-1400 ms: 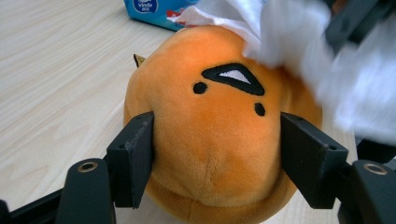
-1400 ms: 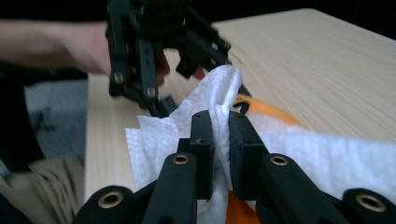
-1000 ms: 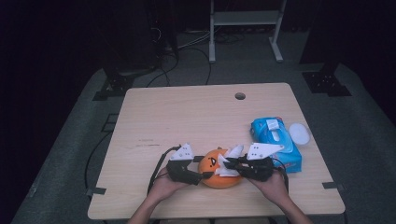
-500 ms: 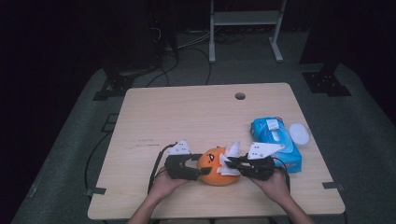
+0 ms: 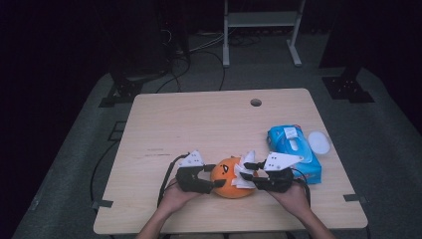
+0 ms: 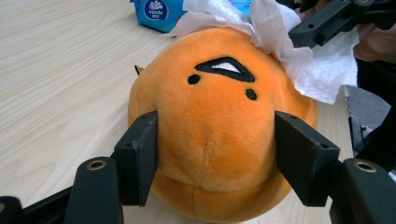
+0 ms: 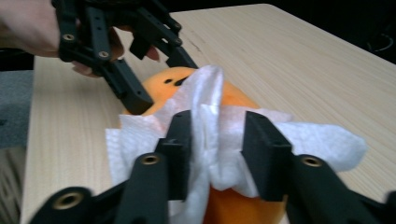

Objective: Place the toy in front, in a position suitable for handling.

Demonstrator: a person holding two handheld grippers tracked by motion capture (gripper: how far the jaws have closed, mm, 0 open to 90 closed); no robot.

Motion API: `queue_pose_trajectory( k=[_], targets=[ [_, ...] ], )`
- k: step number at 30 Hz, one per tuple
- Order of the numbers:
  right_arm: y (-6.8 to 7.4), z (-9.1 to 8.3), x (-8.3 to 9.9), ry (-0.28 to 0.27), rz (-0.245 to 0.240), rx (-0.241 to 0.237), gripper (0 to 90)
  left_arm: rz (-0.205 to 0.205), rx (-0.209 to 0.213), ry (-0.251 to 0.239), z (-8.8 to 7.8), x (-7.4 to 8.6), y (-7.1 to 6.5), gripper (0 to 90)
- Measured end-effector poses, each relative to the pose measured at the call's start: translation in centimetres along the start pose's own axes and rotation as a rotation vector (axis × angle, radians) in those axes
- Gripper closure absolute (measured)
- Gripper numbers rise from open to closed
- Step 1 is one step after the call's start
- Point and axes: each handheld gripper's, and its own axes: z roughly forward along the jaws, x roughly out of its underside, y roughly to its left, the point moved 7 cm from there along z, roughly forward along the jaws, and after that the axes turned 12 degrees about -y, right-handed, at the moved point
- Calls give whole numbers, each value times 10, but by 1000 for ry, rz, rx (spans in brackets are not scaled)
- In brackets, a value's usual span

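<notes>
Wooden table point(image 5: 199, 124) is carrying everything, and the orange plush point(image 5: 230, 178) is sitting near its front edge, right of middle, with the blue wipes pack point(image 5: 293, 149) over toward the right edge. Left gripper point(image 5: 215, 178) is clamping the plush by both sides, holding it steady. Right gripper point(image 5: 247, 175) has just been opening, so the white tissue point(image 5: 244, 174) is lying loose between its jaws, draped on the plush. Guessing it's re-gripping for another wipe.
</notes>
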Motion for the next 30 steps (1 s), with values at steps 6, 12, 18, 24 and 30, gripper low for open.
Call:
queue_pose_trajectory(
  k=[6, 12, 18, 24, 30],
  targets=[
    [-7, 0, 6, 5, 75, -6, 495, 29, 9, 4, 1, 0, -3, 349],
    [-9, 1, 11, 23, 169, -64, 662, 48, 18, 10, 1, 1, -5, 343],
    [-7, -4, 3, -1, 169, -75, 770, 54, 19, 10, 1, 1, -5, 325],
    [19, 7, -11, -25, 122, -135, 775, 122, 22, 12, 8, -4, -16, 312],
    [25, 16, -11, -14, 74, -132, 777, 150, 23, 22, 8, -2, -17, 312]
  ],
)
